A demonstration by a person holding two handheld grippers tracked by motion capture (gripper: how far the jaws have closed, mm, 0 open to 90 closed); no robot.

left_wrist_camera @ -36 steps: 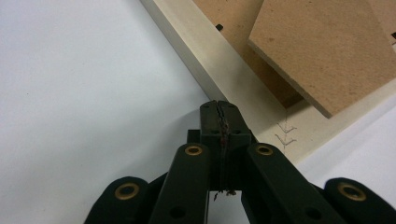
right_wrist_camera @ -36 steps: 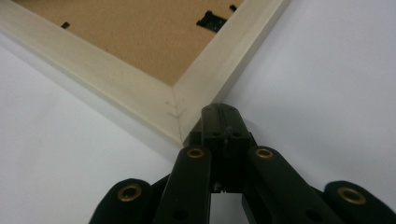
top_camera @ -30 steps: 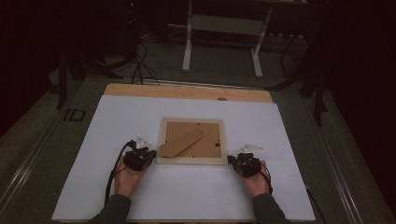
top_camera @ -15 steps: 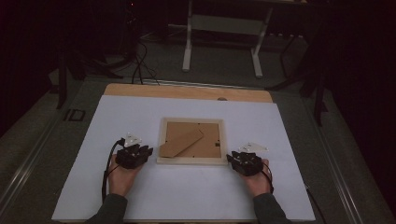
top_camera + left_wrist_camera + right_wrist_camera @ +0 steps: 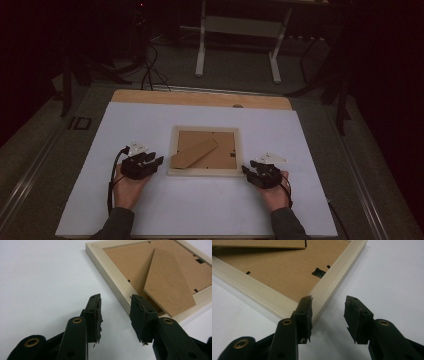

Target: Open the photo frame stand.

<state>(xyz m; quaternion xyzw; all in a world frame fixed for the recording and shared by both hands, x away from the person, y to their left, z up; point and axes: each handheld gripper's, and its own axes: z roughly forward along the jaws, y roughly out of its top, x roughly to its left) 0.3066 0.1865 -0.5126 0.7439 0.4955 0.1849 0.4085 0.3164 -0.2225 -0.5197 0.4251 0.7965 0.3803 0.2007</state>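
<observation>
Pale wooden picture frame (image 5: pixel 204 151) lay face down near the middle of the white sheet-covered worktop (image 5: pixel 150 120), brown fibreboard backing up. Brown fibreboard stand flap (image 5: pixel 194 153) lay diagonally across the backing, low end toward the frame's near-left corner. Small black hanger clip (image 5: pixel 317 272) sat on the backing close to the right rail.

Left tongs (image 5: pixel 159 160) sat just left of the frame's near-left corner, held in the person's left hand (image 5: pixel 128 189). Released: the left gripper view showed a clear gap between the two black jaws, nothing in it. In that view the left tongs (image 5: pixel 115 307) pointed at the frame (image 5: pixel 117 282) near that corner; right jaw tip overlapped the rail edge in the picture, contact couldn't be told. Pads looked frayed.

Right tongs (image 5: pixel 245 169) sat at the frame's near-right corner, held in the person's right hand (image 5: pixel 276 194). Also released, jaws apart and holding nothing. In the right gripper view the right tongs (image 5: pixel 328 306) sat off the corner: left jaw in front of the corner of the rail, right jaw out over bare white worktop (image 5: pixel 392 277). Touching or not: couldn't tell.

Frame flat on the worktop, square to its edges. Both sleeves came in from the near edge. Bare wood strip (image 5: pixel 200 98) of the worktop showed along the far edge past the white sheet.
</observation>
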